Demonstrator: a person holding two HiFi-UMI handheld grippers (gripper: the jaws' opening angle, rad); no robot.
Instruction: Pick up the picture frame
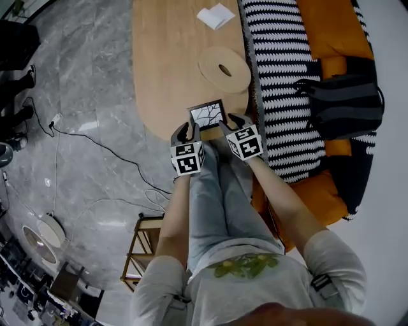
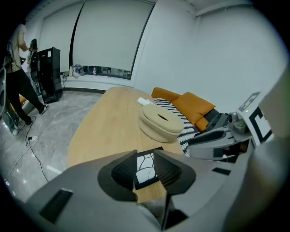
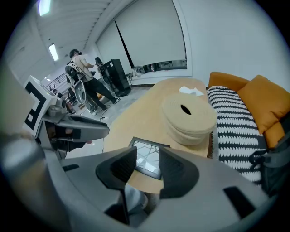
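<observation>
The wooden table (image 1: 166,57) carries a picture frame (image 1: 207,114), a round beige disc (image 1: 224,69) and perhaps folded white paper (image 1: 215,16).

You're in a lounge corner of an office-like studio: an oval wooden table (image 1: 172,63) beside an orange sofa (image 1: 331,25) with a striped throw (image 1: 280,76), a grey marble floor (image 1: 83,83) trailing cables (image 1: 108,149), and blinds (image 2: 108,36) over wide windows.

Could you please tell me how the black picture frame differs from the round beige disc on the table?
The black rectangular picture frame is small and thin; the round beige slotted disc is larger and thicker. The frame lies at the wooden table's near edge; the disc sits farther in. Both rest on the table.
</observation>
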